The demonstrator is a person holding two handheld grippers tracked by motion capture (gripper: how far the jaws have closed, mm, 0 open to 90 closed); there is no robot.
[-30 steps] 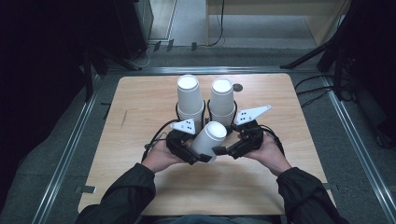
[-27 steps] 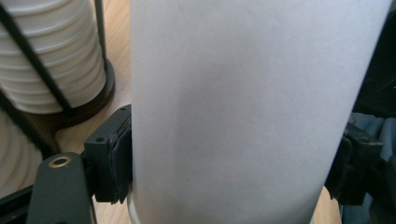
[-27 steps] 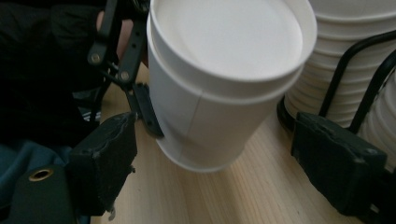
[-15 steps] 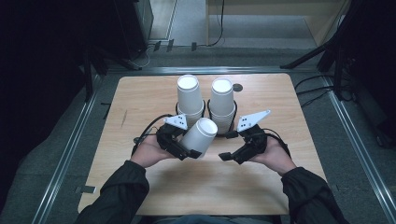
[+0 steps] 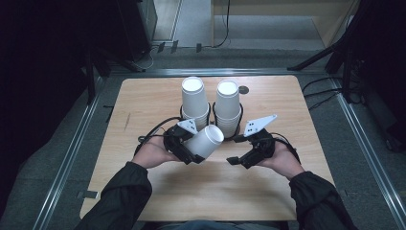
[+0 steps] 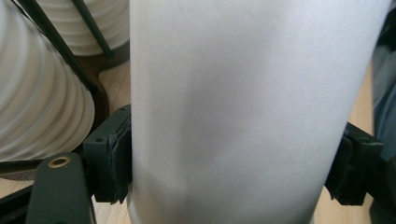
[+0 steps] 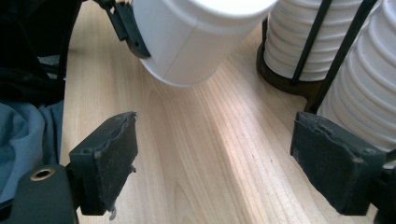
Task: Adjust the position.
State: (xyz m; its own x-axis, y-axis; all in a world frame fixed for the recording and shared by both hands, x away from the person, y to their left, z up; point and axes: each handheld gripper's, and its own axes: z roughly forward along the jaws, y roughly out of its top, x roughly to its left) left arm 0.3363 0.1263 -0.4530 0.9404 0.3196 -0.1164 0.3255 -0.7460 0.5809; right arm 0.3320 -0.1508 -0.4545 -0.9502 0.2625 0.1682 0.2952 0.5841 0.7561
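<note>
White paper cup [image 5: 206,140], tilted, off the table, just before two cup stacks [image 5: 195,98].

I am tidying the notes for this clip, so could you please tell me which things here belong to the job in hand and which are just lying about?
In the job:
- paper cup, clamped in the left gripper
- two cup stacks in the black wire holder
- right gripper, fingers open

Lying about:
- cables on the floor
- dark round spot on the table
</note>
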